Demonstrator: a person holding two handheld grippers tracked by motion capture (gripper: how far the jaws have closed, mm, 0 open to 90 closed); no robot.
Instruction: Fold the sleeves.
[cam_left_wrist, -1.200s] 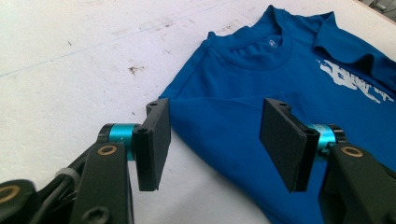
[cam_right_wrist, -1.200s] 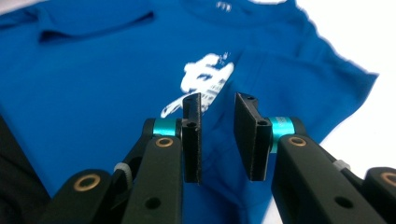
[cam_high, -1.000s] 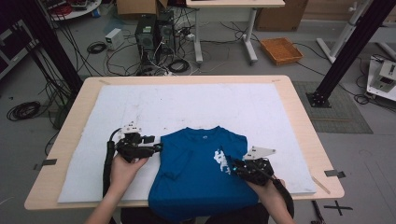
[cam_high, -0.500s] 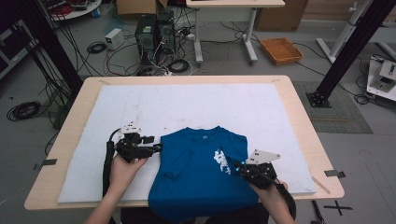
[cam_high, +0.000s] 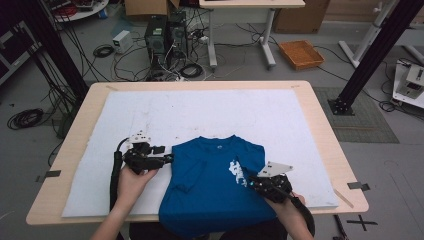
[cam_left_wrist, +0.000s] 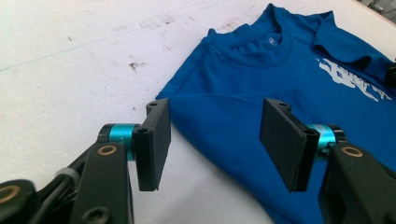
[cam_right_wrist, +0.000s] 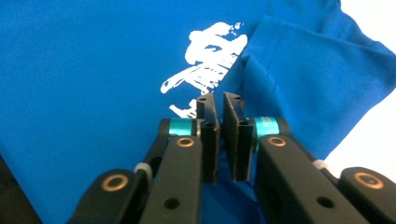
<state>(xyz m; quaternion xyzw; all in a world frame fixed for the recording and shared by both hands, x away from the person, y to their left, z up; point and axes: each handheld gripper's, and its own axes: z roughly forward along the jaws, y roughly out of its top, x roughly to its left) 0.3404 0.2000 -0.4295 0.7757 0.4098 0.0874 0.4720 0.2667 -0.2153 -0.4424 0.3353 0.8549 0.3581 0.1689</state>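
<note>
A blue T-shirt (cam_high: 210, 195) with a white chest print lies on the white mat (cam_high: 225, 110), neck away from me and its sleeves folded inward. My left gripper (cam_high: 168, 159) rests at the shirt's left edge. In the left gripper view (cam_left_wrist: 215, 135) it stands open, with the shirt's side fold (cam_left_wrist: 224, 112) lying between and beyond the pads. My right gripper (cam_high: 251, 183) sits on the folded right sleeve (cam_right_wrist: 308, 70). Its jaws have just closed to a thin slit, and in the right gripper view (cam_right_wrist: 219, 105) blue cloth shows in that slit beside the print (cam_right_wrist: 210, 60).
The mat covers most of a wooden table (cam_high: 325, 130). The shirt's hem hangs over the near table edge between the person's forearms. Beyond the table are a floor with cables, computer towers (cam_high: 165, 35), an orange tray (cam_high: 301, 53) and black frame posts (cam_high: 375, 55).
The right gripper's jaws have drawn together on the sleeve. Both hands and the left gripper have stayed where they were.
</note>
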